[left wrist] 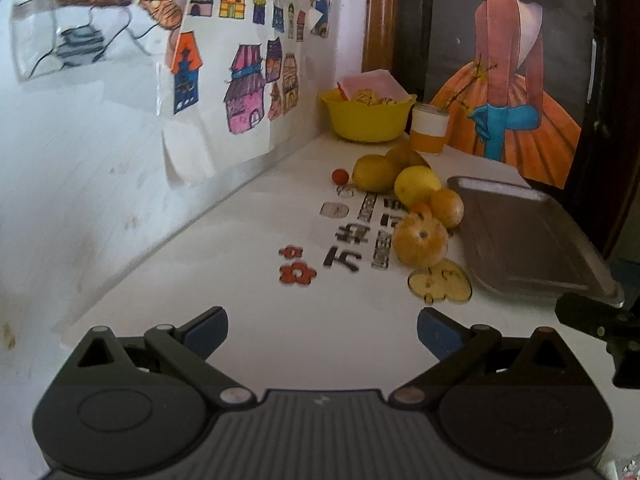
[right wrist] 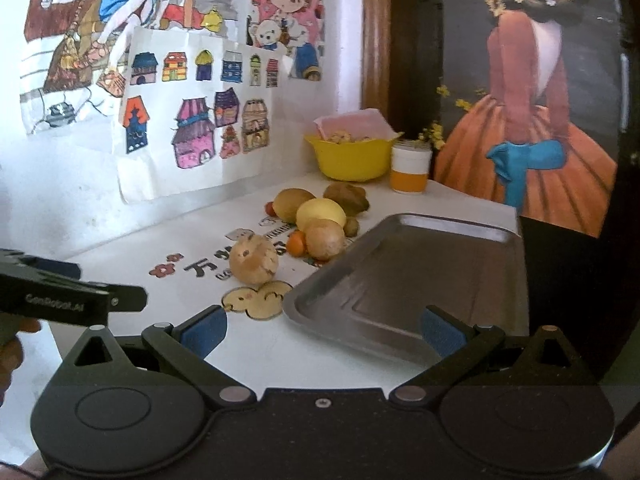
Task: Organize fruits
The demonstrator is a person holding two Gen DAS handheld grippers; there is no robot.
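A: Where are we w/ the fruits?
B: Piled on worktop, just left of empty tray. Both grippers' fingers apart, nothing held. Next we reach, prob. nearest fruit.

A home: children's drawings taped above a fruit-strewn table.

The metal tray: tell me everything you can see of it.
The metal tray is a shallow rectangular pan of dull grey metal, with rounded corners, a raised rim and a flat stepped floor. It lies flat on the white table, right of the fruit pile, and holds nothing. Its near end sits just ahead of the open right gripper. Whether the nearest fruit touches its left rim cannot be told.
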